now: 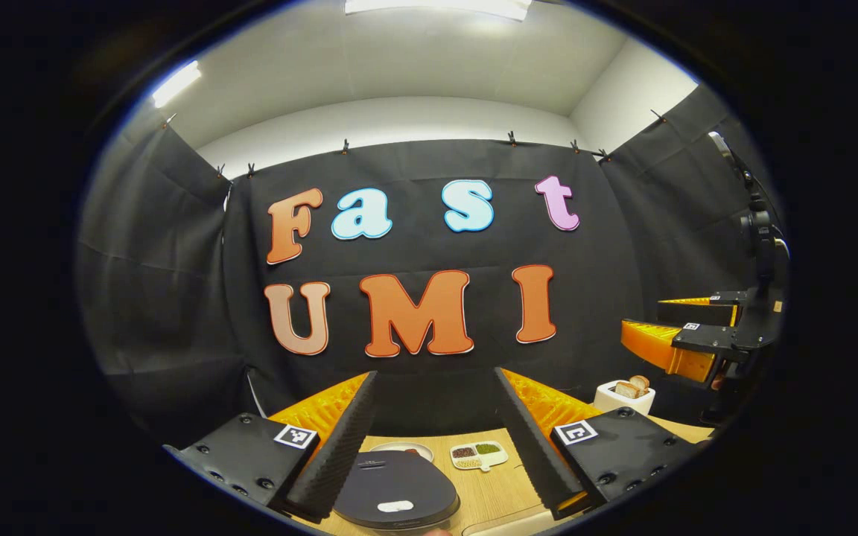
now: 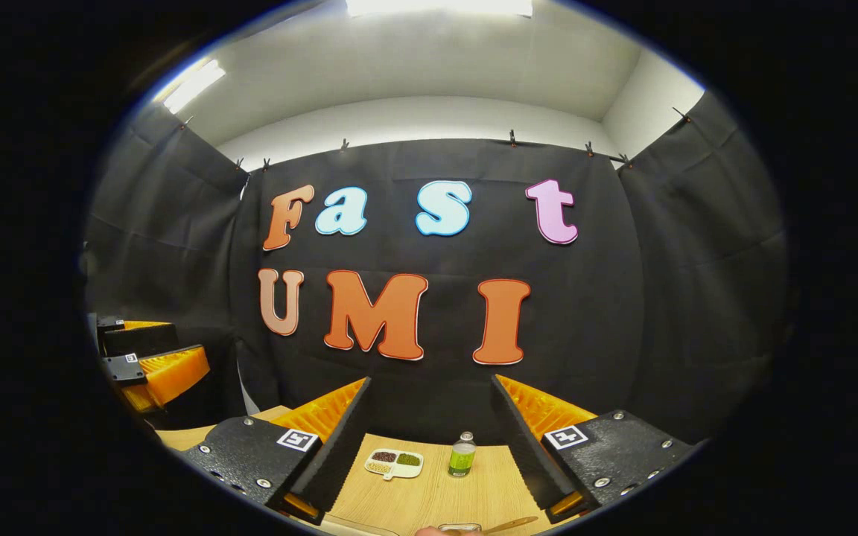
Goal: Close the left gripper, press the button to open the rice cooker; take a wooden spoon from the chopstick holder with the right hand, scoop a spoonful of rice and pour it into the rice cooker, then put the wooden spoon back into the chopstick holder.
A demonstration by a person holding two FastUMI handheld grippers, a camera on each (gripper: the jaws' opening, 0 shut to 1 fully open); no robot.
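The rice cooker (image 1: 395,491) shows its dark closed lid with a small white patch, low in the left gripper view between my fingers. My left gripper (image 1: 436,374) stands open above it, nothing between its pads. A white chopstick holder (image 1: 625,395) with wooden tips stands at the table's far right. Above that holder hangs my right gripper (image 1: 686,339), its orange fingers apart. In the right gripper view my right gripper (image 2: 430,381) is open and empty. A wooden spoon-like piece (image 2: 509,525) lies at the bottom edge. My left gripper (image 2: 147,361) shows at the far left.
A white divided dish (image 1: 480,454) (image 2: 395,462) with dark, green and pale grains lies on the wooden table (image 2: 429,499). A small green bottle (image 2: 462,455) stands right of it. A round plate (image 1: 412,449) sits behind the cooker. Black cloth walls close the back and sides.
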